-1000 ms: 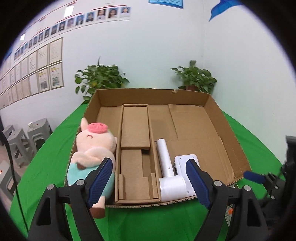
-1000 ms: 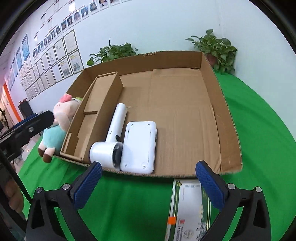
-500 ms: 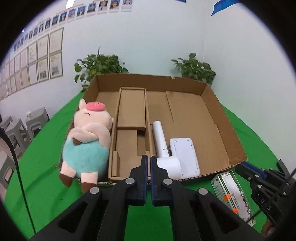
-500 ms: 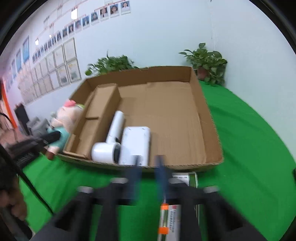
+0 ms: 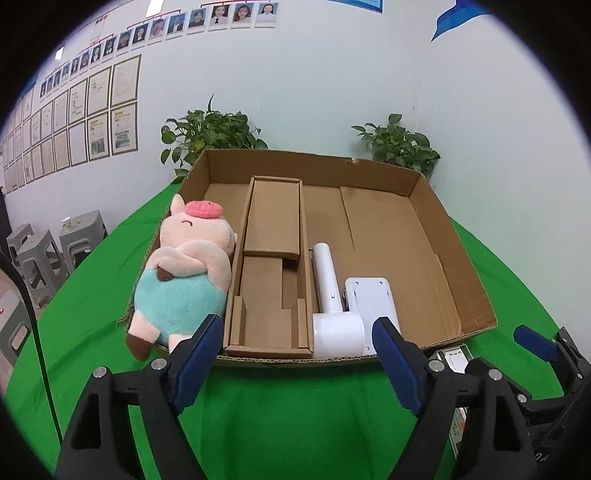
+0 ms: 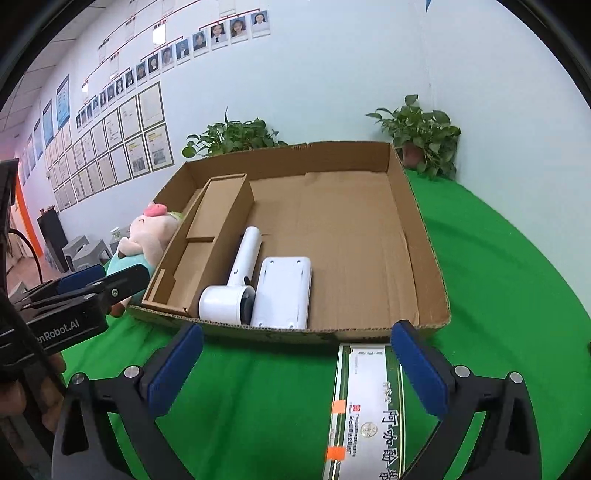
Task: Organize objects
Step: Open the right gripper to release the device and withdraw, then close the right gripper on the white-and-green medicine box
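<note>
On the green tablecloth [image 6: 517, 295] we see a cardboard tray [image 6: 428, 236]. A white hair dryer [image 6: 236, 280] and flat white device [image 6: 284, 291] lie inside it; the plush pig [image 5: 184, 273] leans on its left wall. Our left gripper [image 5: 297, 360] and right gripper [image 6: 295, 369] have just reopened wide, empty. The green-white carton [image 6: 365, 406] lies before the tray.

Two potted plants [image 5: 212, 129] by the white wall, framed papers [image 5: 92, 114], portrait photos [image 5: 221, 16], grey stools [image 5: 40, 254]
</note>
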Demonstrator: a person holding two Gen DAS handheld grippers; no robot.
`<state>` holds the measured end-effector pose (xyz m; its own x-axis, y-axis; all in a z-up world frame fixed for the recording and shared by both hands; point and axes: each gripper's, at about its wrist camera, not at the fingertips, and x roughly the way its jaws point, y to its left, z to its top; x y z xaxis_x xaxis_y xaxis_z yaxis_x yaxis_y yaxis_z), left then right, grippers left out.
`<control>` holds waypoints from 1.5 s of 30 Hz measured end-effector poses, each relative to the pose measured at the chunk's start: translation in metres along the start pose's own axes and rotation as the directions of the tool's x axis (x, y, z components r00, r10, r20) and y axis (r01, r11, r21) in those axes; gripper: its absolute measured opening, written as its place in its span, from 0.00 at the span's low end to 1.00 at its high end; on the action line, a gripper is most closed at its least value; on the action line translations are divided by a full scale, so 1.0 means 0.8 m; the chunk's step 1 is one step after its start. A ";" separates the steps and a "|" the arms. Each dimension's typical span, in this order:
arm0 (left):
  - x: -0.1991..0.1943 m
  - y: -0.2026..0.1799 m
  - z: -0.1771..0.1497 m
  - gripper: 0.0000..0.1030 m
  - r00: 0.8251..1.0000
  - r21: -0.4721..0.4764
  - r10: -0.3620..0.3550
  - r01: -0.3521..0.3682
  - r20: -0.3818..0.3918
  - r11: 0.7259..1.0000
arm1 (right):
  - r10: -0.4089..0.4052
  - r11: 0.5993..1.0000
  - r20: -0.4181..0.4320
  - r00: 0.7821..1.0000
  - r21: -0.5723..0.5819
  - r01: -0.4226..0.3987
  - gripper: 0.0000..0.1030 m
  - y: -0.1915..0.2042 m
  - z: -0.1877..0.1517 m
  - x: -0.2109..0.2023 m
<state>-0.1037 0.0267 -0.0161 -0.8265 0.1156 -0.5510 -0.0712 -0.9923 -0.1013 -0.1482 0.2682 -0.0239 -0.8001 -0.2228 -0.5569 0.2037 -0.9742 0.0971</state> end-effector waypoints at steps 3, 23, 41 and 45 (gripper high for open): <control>0.000 -0.001 -0.002 0.80 1.000 0.009 0.002 -0.002 0.000 1.000 | -0.002 1.000 -0.002 1.000 0.010 0.002 0.99 -0.003 -0.004 -0.001; 0.005 -0.001 -0.007 0.80 1.000 0.019 0.013 -0.012 -0.025 1.000 | 0.048 0.999 0.050 0.998 -0.015 -0.048 1.00 0.009 -0.007 -0.016; 0.009 0.004 -0.016 0.80 0.997 -0.004 -0.043 0.043 -0.064 0.999 | 0.142 0.989 0.049 0.989 -0.055 -0.139 1.00 0.010 -0.030 -0.026; 0.009 0.001 -0.022 0.80 0.994 0.003 -0.081 0.082 -0.079 0.997 | 0.148 0.987 -0.014 0.989 -0.057 -0.148 1.00 0.001 -0.053 -0.027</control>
<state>-0.1003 0.0274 -0.0346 -0.7711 0.1992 -0.6048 -0.1402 -0.9796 -0.1438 -0.1065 0.2736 -0.0469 -0.7532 -0.3639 -0.5479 0.3523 -0.9267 0.1312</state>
